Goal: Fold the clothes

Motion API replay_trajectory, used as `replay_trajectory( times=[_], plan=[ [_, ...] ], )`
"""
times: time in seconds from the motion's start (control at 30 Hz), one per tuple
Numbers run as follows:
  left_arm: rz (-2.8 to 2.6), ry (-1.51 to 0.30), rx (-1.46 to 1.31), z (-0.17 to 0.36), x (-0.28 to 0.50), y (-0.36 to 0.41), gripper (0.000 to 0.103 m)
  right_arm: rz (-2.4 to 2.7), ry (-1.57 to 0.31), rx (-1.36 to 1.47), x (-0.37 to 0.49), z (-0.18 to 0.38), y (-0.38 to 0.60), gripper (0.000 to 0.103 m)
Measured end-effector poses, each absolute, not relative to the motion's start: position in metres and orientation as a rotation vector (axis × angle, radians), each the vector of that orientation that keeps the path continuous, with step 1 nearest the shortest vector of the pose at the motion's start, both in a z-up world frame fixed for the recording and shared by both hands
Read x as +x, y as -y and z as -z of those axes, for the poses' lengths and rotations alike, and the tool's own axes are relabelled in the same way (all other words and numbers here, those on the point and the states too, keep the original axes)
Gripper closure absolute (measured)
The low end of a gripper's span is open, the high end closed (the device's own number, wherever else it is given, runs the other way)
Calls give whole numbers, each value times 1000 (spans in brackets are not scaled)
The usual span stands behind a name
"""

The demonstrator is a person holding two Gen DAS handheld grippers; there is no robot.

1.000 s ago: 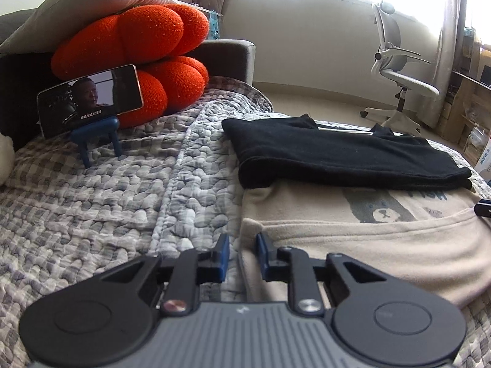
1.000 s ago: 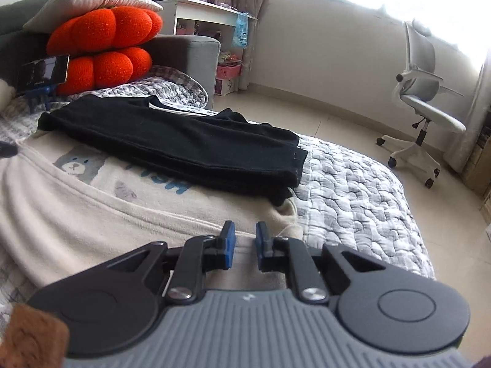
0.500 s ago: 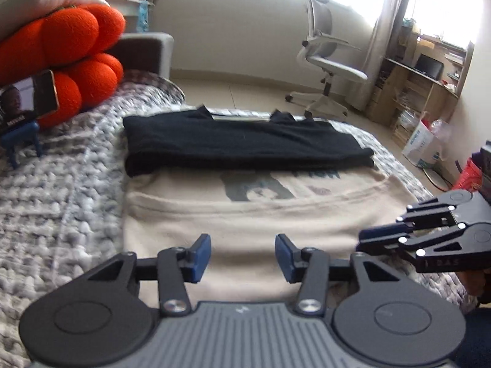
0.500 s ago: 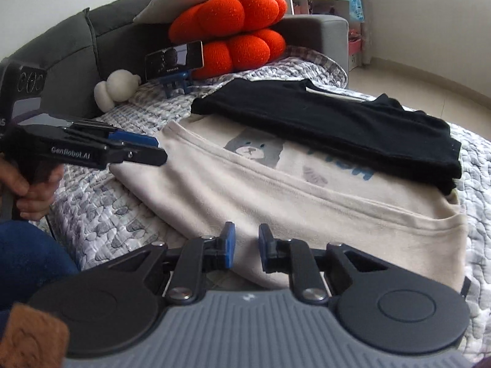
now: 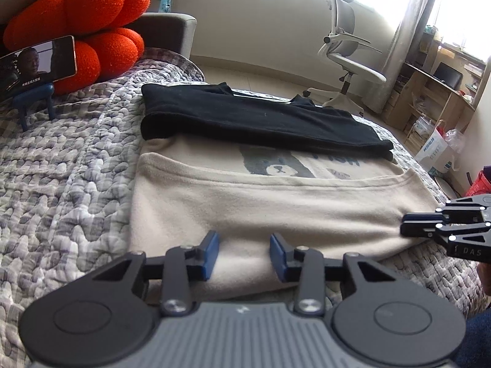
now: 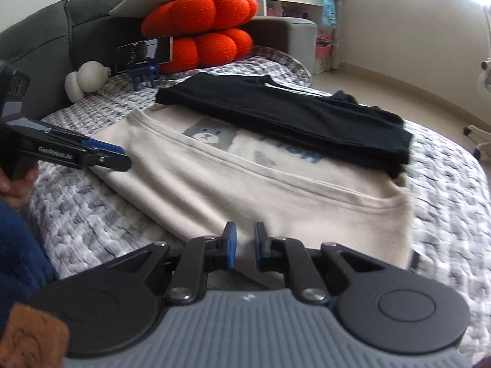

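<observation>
Beige shirt (image 5: 276, 208) lies flat on the bed (image 5: 61, 184), long axis running left-right across your view, bear print up. Black shirt (image 5: 260, 119), folded into a long strip, lies parallel on its far edge. Your left claw (image 5: 244, 253) is spread partway and closing, over the beige shirt's near hem; no cloth pinched. Your right claw (image 6: 244, 247) is nearly pressed together and closing at the hem near the shirt's right end, with nothing visibly between the pads. Beige fabric is smooth, near part folded over.
</observation>
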State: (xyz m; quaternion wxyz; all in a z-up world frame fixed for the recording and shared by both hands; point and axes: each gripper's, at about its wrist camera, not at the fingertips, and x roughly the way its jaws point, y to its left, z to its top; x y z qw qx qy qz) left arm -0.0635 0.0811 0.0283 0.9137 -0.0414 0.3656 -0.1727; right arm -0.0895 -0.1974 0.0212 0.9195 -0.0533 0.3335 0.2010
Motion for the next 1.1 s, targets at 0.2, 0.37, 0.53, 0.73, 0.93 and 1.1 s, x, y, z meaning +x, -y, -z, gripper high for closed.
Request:
replay_trajectory(
  times=[0.2,0.37,0.53,0.73,0.93,1.1],
  plan=[
    [350,-752,-63,-29,-64,-79,64,-191,-667,-23,-107,-21,261,103],
    [351,-754,-70,-30,-64,-81,64,-162,-636,-126,-112,-14,242,103],
    [388,-780,-188,-31,-69,-112,64,-151,-621,-20,-107,-9,252,103],
    [413,-774,-302,-23,-76,-137,70,-139,-593,-1,-114,-8,253,103],
    [412,-784,-335,-20,-74,-144,82,-136,-600,-23,-115,-18,245,100],
    [399,-784,-329,-20,-74,-142,82,-219,-538,-130,-126,-28,218,89]
  ],
)
